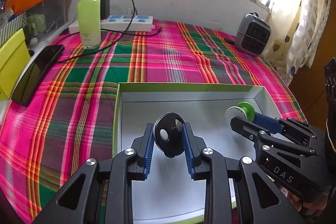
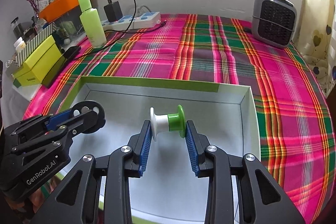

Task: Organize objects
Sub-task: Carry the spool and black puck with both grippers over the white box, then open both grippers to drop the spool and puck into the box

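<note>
My left gripper is shut on a black round device with a white button, held above the white floor of an open box with a green rim. My right gripper is shut on a spool that is half white, half green, gripped by its two end flanges over the same box. In the left wrist view the right gripper and the spool show at the right. In the right wrist view the left gripper with the black device shows at the left.
The box lies on a pink and green plaid cloth. At the back stand a green bottle, a power strip with a charger and a grey fan heater. A black phone and yellow-green boxes lie at the left.
</note>
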Demonstrator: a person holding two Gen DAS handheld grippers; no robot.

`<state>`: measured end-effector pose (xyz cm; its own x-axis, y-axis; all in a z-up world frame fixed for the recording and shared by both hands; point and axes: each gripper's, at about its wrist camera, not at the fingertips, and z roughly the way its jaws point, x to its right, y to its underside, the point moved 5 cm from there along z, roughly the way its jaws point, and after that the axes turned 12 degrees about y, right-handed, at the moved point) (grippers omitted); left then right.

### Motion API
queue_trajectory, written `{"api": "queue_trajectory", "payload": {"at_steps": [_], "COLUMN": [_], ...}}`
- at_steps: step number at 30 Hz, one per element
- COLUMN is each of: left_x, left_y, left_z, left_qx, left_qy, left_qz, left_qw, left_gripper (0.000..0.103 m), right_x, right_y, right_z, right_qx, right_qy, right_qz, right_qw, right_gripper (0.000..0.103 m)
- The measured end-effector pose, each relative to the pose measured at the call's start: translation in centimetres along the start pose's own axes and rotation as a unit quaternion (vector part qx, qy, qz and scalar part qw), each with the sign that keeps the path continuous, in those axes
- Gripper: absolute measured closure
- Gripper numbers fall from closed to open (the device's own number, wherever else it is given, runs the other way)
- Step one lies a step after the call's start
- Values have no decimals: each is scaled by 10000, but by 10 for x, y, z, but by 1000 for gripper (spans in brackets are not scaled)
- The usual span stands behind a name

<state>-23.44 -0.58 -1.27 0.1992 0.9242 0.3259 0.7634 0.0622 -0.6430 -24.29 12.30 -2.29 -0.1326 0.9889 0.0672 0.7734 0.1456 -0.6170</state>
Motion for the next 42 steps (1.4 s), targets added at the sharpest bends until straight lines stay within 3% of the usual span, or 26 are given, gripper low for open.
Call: {"api": "queue_trajectory", "payload": {"at_steps": [30,34,42], "left_x": [-1,-1,0], "left_y": [-4,-3,0], "left_z": [12,9,2], "left_qx": [-80,-78,-42], "left_qy": [-117,-74,-198], "left_qz": [139,152,139], "left_qw": [9998,9998,9997], "left_gripper": [77,68,65], "right_x": [0,-2,0], "right_y": [-5,-4,-2], "right_z": [7,6,0], "right_qx": [43,55,106], "right_qy": [131,94,196], "right_qz": [-5,-17,-14], "right_qw": [9999,9999,9997], "right_gripper": [69,56,55]}}
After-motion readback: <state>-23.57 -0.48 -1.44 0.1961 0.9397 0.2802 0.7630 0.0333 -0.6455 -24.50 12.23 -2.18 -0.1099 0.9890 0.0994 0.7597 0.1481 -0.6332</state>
